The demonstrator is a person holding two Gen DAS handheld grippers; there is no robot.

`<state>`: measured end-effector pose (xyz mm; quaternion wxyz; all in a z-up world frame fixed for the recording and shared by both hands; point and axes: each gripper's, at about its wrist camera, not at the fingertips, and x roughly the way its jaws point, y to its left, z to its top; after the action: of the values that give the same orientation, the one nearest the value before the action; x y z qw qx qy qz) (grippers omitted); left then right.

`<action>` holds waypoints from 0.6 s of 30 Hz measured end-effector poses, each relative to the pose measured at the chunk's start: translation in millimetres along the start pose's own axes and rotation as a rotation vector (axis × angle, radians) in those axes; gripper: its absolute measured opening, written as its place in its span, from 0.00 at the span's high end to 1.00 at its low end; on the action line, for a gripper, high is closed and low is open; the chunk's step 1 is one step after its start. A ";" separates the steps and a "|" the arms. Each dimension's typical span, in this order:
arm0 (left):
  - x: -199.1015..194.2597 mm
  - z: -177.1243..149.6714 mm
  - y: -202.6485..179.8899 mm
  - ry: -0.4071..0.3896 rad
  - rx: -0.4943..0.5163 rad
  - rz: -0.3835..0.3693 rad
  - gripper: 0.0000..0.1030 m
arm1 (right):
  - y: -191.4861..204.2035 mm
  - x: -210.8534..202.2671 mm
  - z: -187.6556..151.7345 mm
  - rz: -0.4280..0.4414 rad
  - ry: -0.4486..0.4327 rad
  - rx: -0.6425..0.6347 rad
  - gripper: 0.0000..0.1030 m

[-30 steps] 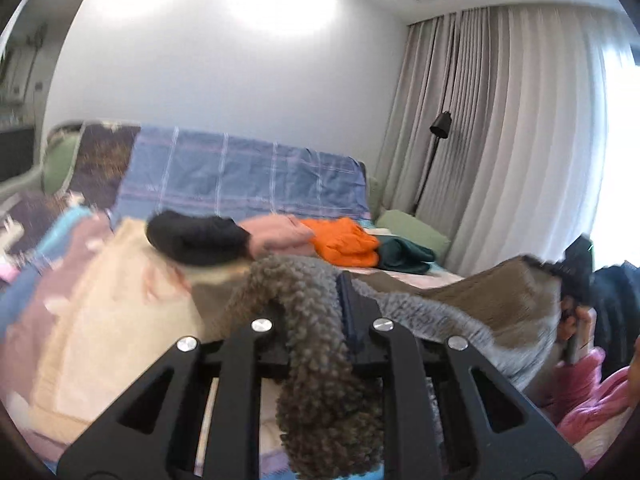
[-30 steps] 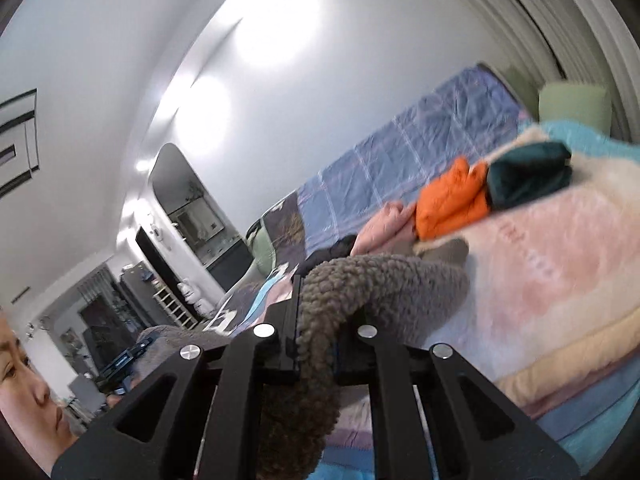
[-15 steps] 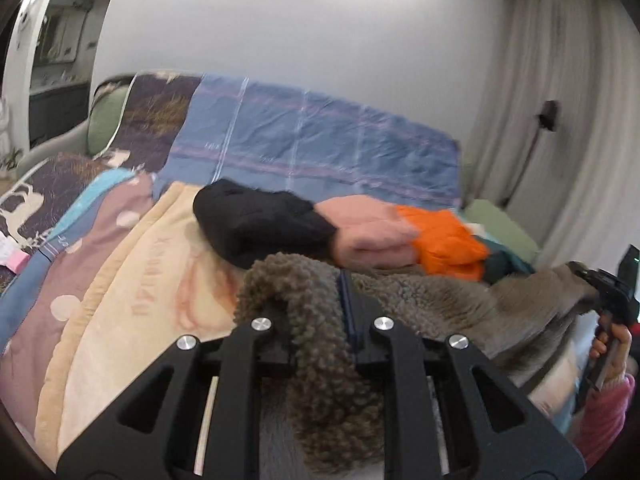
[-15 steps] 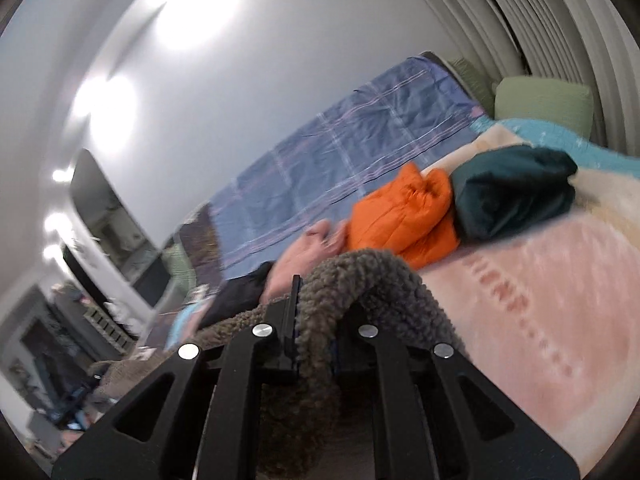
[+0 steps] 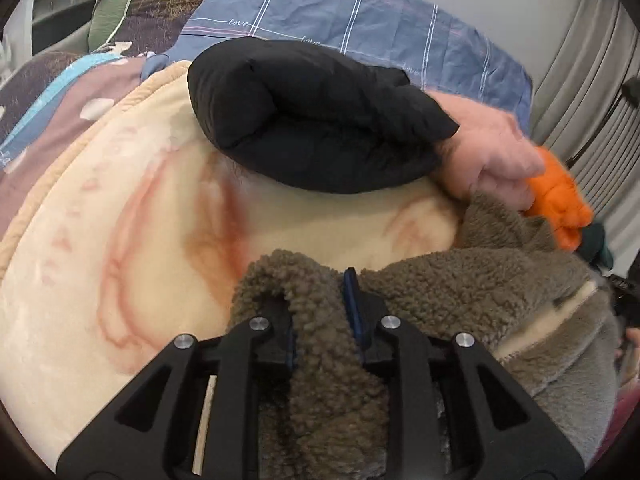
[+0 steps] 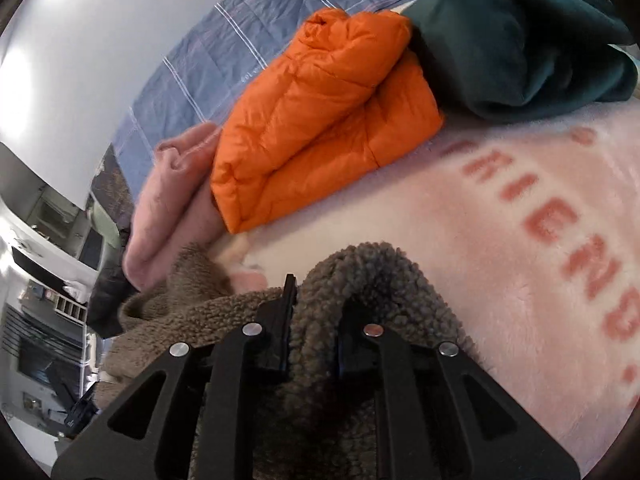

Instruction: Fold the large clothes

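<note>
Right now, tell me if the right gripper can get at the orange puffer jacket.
Probably not yet: the right gripper has brown fleece bunched between its fingers, though the orange puffer jacket lies uncovered just beyond it.

Bed blanket (image 5: 120,240) carries folded black (image 5: 312,120), pink (image 5: 492,152), orange (image 6: 320,120), green garments (image 6: 520,40).

Folded clothes row (image 5: 320,116) ahead — blanket (image 5: 120,240) bare before it.

Fleece garment (image 5: 460,292): olive-brown. Folded puffer jacket (image 5: 320,116): black. Sweater (image 6: 168,200): pink. Quilted jacket (image 6: 320,120): orange. Sweatshirt (image 6: 520,36): dark green. Blanket (image 6: 540,260): cream-pink, red lettering. Sheet (image 5: 360,12): blue, white-checked.
</note>
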<state>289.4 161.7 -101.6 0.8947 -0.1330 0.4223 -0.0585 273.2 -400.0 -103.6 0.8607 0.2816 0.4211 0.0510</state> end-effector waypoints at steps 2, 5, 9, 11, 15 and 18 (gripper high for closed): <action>-1.0 -1.6 -3.1 -0.003 0.020 0.012 0.78 | 5.1 -2.2 0.7 -0.025 0.001 -0.030 0.81; -15.1 0.8 -8.5 -0.016 0.023 -0.008 0.74 | 12.7 -25.5 0.3 -0.020 -0.006 -0.066 0.71; -53.6 1.9 -1.1 -0.047 -0.052 -0.115 0.53 | 27.5 -89.4 -13.0 -0.105 -0.172 -0.157 0.19; -77.4 -2.7 -1.4 -0.075 -0.059 -0.136 0.34 | 38.2 -114.4 -22.2 -0.177 -0.228 -0.260 0.19; -127.0 -9.9 -25.7 -0.220 0.059 -0.039 0.19 | 62.5 -128.7 -47.6 -0.246 -0.230 -0.461 0.19; -156.4 -16.8 -48.7 -0.276 0.128 -0.102 0.19 | 86.1 -120.4 -72.3 -0.291 -0.222 -0.612 0.19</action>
<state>177.3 145.9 17.9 0.9468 -0.1039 0.2834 -0.1120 154.5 -335.2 -9.5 0.9439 -0.0482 0.3262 0.0208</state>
